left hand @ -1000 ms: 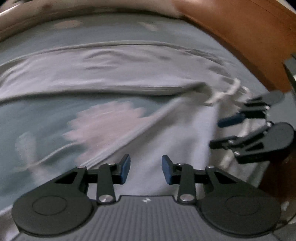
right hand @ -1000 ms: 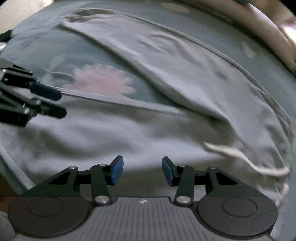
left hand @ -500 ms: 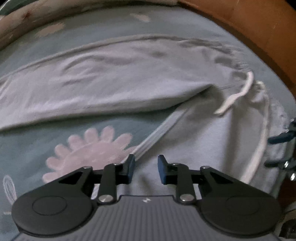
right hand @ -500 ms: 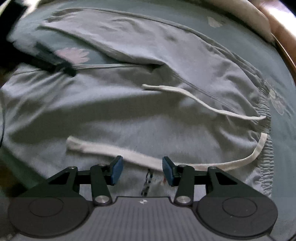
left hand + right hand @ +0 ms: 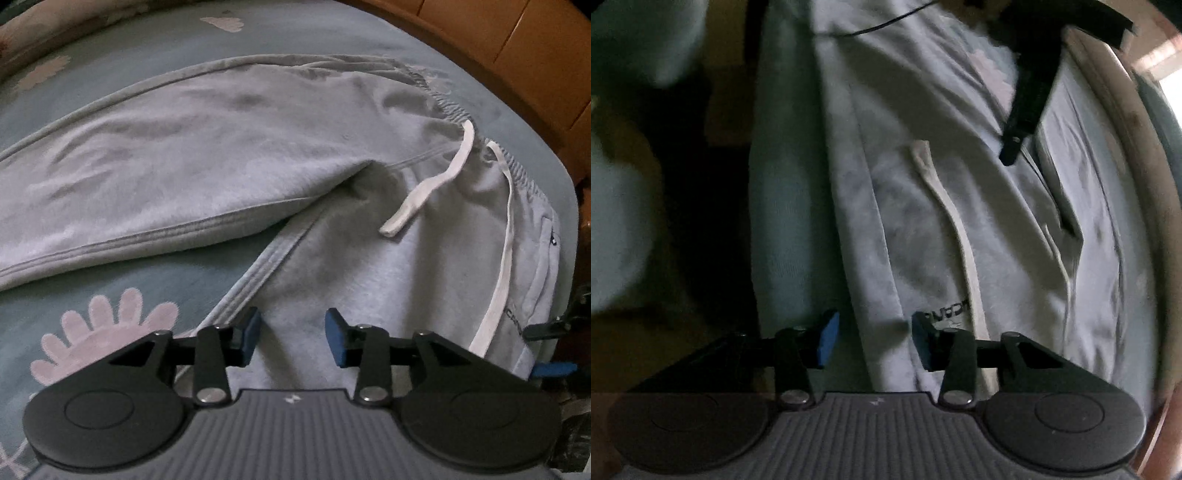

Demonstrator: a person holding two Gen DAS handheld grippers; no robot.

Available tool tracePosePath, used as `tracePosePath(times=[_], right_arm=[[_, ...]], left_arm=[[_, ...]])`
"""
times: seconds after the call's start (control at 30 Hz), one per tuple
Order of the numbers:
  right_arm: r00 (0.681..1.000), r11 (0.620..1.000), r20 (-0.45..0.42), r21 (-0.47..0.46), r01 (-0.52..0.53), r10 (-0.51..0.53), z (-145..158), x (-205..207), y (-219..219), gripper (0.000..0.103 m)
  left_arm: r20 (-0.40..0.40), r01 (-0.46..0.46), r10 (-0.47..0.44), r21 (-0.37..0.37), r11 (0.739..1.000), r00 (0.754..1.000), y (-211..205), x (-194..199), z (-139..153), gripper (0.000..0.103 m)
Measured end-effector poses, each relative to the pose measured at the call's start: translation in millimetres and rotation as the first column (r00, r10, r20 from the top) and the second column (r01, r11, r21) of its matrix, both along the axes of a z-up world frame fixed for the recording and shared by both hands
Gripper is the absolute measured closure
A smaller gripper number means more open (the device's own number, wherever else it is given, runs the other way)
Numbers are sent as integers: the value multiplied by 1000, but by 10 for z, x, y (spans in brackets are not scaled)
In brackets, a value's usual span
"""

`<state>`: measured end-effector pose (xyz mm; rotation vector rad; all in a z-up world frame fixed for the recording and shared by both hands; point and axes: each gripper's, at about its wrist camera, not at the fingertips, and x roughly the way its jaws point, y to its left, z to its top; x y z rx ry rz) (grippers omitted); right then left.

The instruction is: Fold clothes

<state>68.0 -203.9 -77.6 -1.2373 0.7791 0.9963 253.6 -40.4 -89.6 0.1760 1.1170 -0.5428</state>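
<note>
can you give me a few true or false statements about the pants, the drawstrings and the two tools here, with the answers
1. The grey sweatpants lie on a flower-print bedspread. True.
2. The pants are folded into a neat square. False: both legs lie spread apart.
3. Two white drawstrings lie loose on the fabric. True.
4. The left tool clamps a drawstring. False: its jaws are opening over bare fabric.
5. The right tool is over the pants' outer edge. True; its jaws are closing.

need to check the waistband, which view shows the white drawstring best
The left wrist view: it shows the white drawstring sharply, both loose ends trailing from the gathered waistband across the grey sweatpants. The right wrist view is dim and blurred, and the drawstring's lower part passes behind the gripper.
</note>
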Motion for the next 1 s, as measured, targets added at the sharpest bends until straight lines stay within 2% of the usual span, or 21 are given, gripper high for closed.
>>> tracePosePath(times=[0.03, 0.07, 0.17, 0.27, 0.37, 0.43, 0.53, 0.6, 0.7, 0.83, 0.87, 0.9, 0.93, 0.97, 1.0], right_arm=[[999, 999, 13, -9, -33, 33, -13, -1, -2, 65], [999, 998, 11, -23, -52, 52, -24, 12, 10, 78], [997, 997, -6, -33, -73, 72, -6, 62, 51, 91], [996, 997, -65, -33, -68, 66, 68, 123, 53, 95], [989, 997, -133, -48, -66, 59, 105, 137, 28, 100], [985, 996, -163, -59, -64, 53, 98, 132, 20, 99], [986, 997, -164, -66, -39, 28, 121, 135, 43, 98], [987, 999, -160, -52, 2, -10, 187, 176, 66, 84], [993, 997, -113, -68, 21, -29, 236, 155, -18, 66], [1000, 987, -26, -158, -19, 15, 87, 93, -203, 62], [1000, 985, -11, -169, -23, 22, 28, 69, -315, 62], [1000, 984, -16, -176, -17, 15, 2, 107, -360, 62], [1000, 983, -21, -184, -11, 8, -24, 145, -405, 62], [1000, 982, -27, -190, -6, 0, -49, 182, -449, 64], [999, 983, -51, -183, 4, -13, -38, 212, -467, 77]], left_arm=[[3, -8, 8, 2, 1000, 1000, 6, -22, 35, 64], [11, -18, 18, -3, 1000, 1000, 19, -77, 90, 64], [35, 9, -9, -3, 1000, 999, 19, -308, 249, 63], [35, 129, -128, -1, 992, 991, -62, -634, 336, 62], [13, 288, -287, -15, 958, 958, -205, -975, 266, 55], [-3, 345, -345, 1, 939, 939, -304, -1125, 125, 55], [-42, 358, -356, 50, 932, 934, -398, -1254, -88, 55], [7, 411, -413, 76, 908, 911, -441, -1377, -65, 54], [56, 503, -512, 123, 855, 857, -489, -1570, -20, 53], [89, 604, -634, 225, 764, 768, -560, -1780, -83, 51], [97, 617, -653, 251, 746, 751, -577, -1816, -103, 51], [99, 614, -656, 272, 741, 748, -588, -1818, -120, 50], [97, 610, -655, 284, 740, 749, -600, -1813, -133, 55], [78, 603, -639, 263, 753, 765, -614, -1781, -129, 74], [58, 594, -623, 243, 767, 780, -627, -1749, -125, 88]])
